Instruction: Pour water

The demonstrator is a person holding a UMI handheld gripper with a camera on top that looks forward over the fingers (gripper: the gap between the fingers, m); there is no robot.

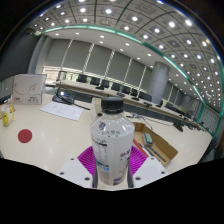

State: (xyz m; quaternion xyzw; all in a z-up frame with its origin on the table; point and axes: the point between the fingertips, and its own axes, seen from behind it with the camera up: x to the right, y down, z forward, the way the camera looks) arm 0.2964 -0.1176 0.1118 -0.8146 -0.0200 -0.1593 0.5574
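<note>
The gripper sits at the bottom centre of the frame with its two fingers closed in on a clear plastic water bottle; the magenta pads show at either side of the bottle's body and appear pressed against it, with no gap visible. The bottle stands upright in the lower centre of the frame, with a dark cap on top and a white label around its middle. Beyond it stretches a light-coloured table, filling the lower left and centre of the frame. A small red disc lies on the table at lower left, well apart from the bottle. At the far left edge stands a small yellow item, too small to identify. A white board or sign stands upright at middle left. Papers lie on the table left of the bottle. A flat brown cardboard piece lies just to the right of the bottle. Rows of dark chairs and desks cross the middle of the frame, and ceiling lights dot the upper portion.
</note>
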